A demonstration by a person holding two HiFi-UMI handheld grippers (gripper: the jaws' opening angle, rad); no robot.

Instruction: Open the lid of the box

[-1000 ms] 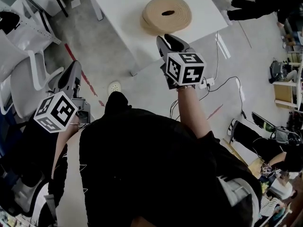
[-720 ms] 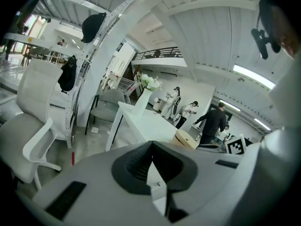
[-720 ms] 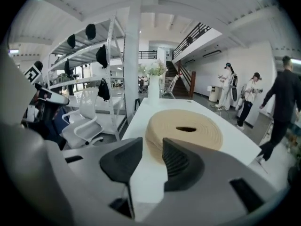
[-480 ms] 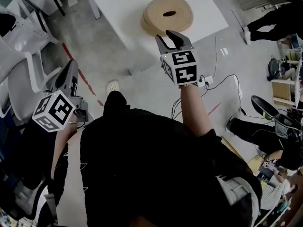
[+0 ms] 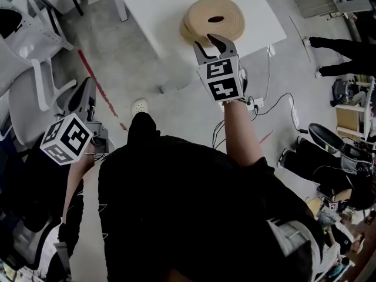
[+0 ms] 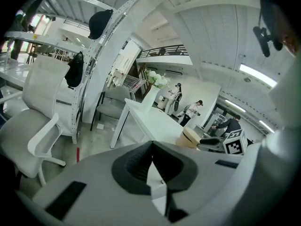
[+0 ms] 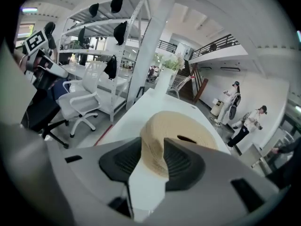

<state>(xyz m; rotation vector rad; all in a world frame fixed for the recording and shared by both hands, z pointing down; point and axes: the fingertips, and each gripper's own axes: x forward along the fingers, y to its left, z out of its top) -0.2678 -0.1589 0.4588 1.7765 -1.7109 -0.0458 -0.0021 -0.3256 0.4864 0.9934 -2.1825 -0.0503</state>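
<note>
Grey flooring (image 5: pixel 117 51) is filling most of the head view, with a white table (image 5: pixel 164 10) standing at the top and the round tan box (image 5: pixel 214 19) sitting near that table's closer edge, a dark oval showing in its top. From a bare forearm the right gripper (image 5: pixel 209 39) is reaching to the box's near rim, and its jaws have just been opening, so they are standing spread with the tips at the rim. At the lower left the left gripper (image 5: pixel 87 90) is hanging over the floor beside a white chair (image 5: pixel 32 96), well apart from the box. From the left gripper view its jaws are meeting at the tips, clenched on nothing, while the table is stretching away beyond them with the box and the other gripper far off to the right and a tall white rack (image 6: pixel 89 55) rising on the left. From the right gripper view the released jaws are framing the box's tan side wall, which is showing between the dark ribbed pads with neither pad pressing on it
</note>
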